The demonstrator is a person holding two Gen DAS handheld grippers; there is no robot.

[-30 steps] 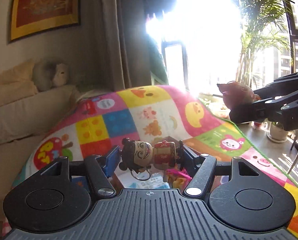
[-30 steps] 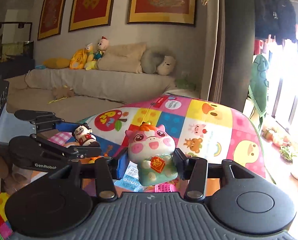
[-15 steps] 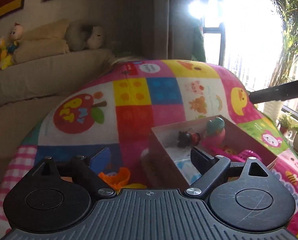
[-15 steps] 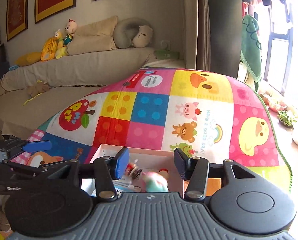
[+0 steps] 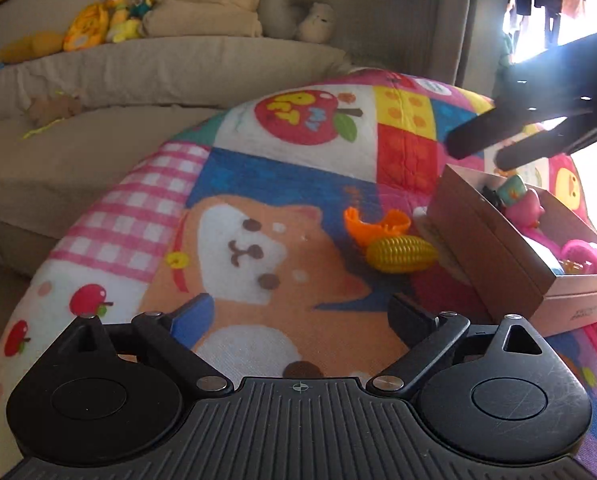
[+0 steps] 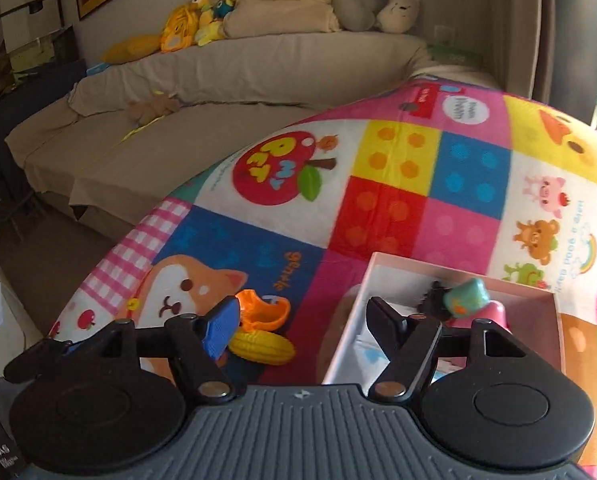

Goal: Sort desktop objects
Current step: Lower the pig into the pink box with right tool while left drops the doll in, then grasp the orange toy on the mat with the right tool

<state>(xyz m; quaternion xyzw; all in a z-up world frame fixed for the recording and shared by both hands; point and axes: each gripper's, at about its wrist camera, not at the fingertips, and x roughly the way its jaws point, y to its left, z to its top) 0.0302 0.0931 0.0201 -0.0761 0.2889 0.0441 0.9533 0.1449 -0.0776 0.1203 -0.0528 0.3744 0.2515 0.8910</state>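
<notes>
A cardboard box stands on the colourful play mat; it holds the pink and teal cow figure, the dark-haired doll and pink toys. The box shows in the right wrist view too. A yellow toy corn and an orange toy piece lie on the mat left of the box. My left gripper is open and empty, low over the mat, short of the corn. My right gripper is open and empty above the box's left edge; its fingers show above the box.
The play mat covers the surface. A beige sofa with plush toys runs behind it. A bright window is at the far right.
Both grippers have opened and dropped their figures, the doll and the cow, into the box. Both have then swung left and down toward the corn and orange piece.
</notes>
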